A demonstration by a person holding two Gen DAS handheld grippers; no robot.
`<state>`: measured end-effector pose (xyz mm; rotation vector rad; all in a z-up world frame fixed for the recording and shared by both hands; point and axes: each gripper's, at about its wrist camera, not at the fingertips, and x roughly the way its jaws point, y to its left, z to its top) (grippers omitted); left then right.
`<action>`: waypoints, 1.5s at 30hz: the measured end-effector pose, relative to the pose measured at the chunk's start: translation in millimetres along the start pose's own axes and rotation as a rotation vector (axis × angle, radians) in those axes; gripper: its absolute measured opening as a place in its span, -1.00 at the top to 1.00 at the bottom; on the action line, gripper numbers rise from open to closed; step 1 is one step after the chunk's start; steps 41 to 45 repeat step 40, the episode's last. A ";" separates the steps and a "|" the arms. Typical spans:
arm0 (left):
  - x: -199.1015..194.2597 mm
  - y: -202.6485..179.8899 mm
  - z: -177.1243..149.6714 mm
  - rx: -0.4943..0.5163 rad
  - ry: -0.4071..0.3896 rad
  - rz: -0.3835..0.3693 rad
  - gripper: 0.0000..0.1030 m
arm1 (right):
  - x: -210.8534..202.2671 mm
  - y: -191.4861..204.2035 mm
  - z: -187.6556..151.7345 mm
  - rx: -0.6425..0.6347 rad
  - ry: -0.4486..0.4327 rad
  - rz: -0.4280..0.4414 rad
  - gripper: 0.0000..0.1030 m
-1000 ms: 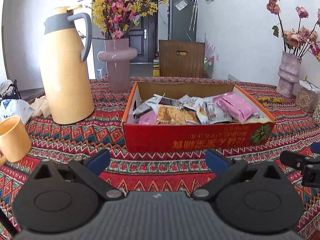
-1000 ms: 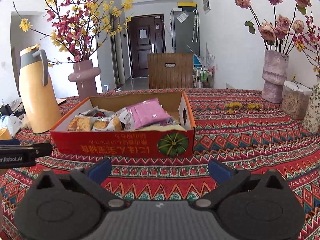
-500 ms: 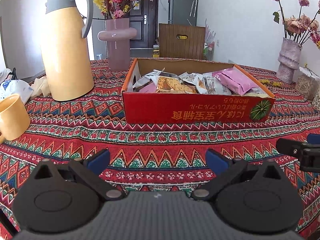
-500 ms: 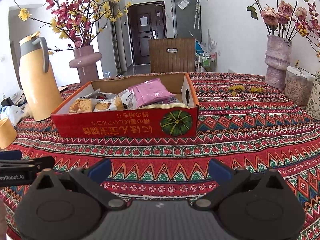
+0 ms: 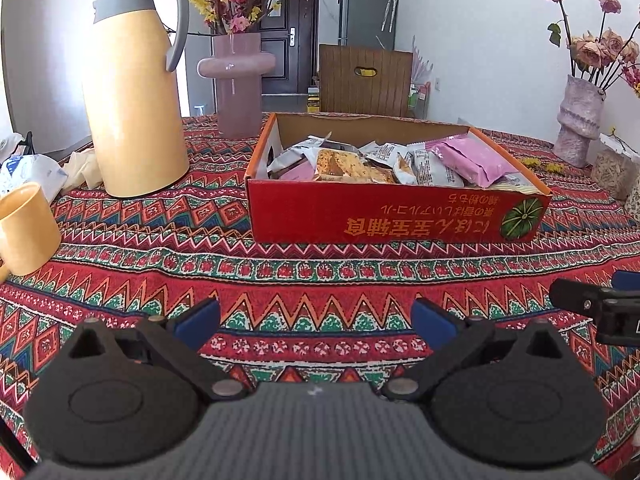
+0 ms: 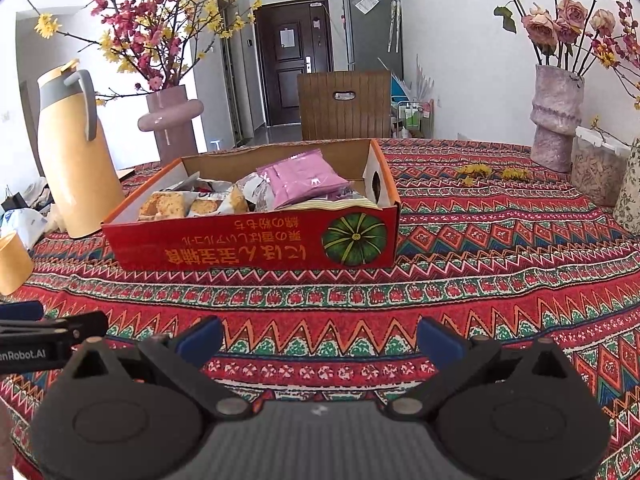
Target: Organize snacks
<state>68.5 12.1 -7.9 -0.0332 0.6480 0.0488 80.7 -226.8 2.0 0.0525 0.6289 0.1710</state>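
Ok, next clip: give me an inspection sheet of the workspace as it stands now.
Surface: tablecloth, patterned red, bare in front of the grippers.
Job's things: box open, holding snacks; pink packet on top at its right end.
Clutter: thermos, mug, purple vase, rose vase, jar, fallen petals.
Grippers: left gripper and right gripper both open, empty, short of the box.
Cables: nothing seen.
Surroundings: chair, door, fridge.

Snacks (image 5: 384, 162) in box (image 5: 392, 216) on table (image 5: 280, 280); jug (image 5: 134, 92) left, vase (image 5: 236, 80) behind.
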 end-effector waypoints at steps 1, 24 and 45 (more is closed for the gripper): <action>0.0 0.0 -0.1 0.000 0.000 0.000 -1.00 | 0.0 0.0 0.0 0.000 0.000 0.000 -1.00; -2.8 -0.7 0.1 0.000 -0.007 -0.003 -1.00 | 1.6 1.8 -1.6 -0.004 0.005 0.000 -1.00; -6.5 0.9 -1.6 -0.008 -0.019 -0.015 -1.00 | 1.3 2.7 -1.8 -0.004 0.005 0.000 -1.00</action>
